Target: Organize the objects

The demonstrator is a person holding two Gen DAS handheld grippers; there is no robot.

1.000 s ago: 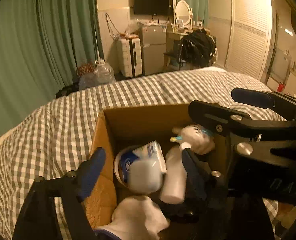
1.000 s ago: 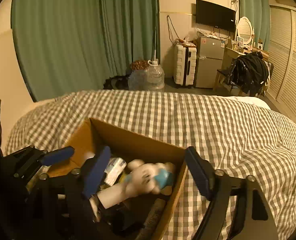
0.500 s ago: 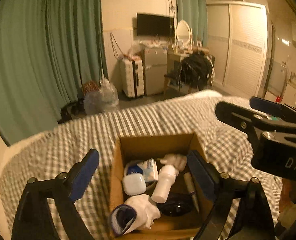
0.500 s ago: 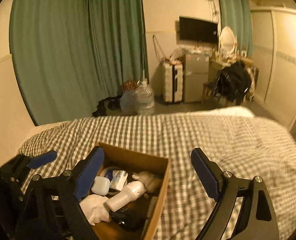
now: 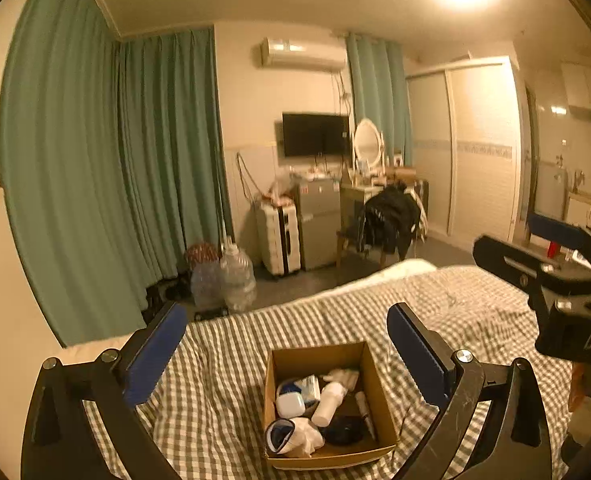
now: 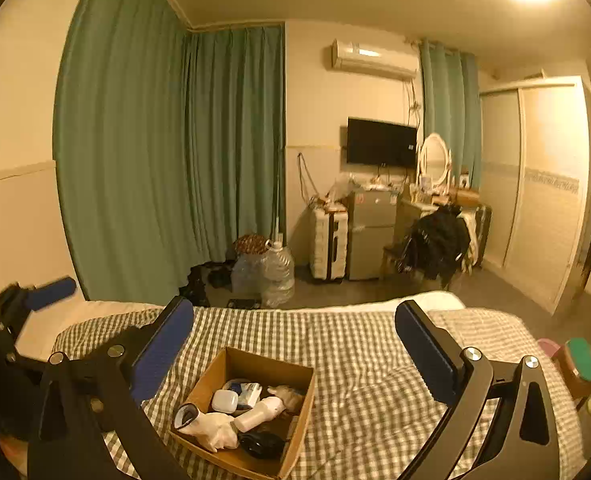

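A filled box is being left on the checked bed, near its foot edge. Both the left gripper and right gripper are being held above it, jaws spread and empty, suggesting packing is done.

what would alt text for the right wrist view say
An open cardboard box of small items, including a white bottle and a sock, sits on a checked bed below the open, empty right gripper. Green curtains hang behind.
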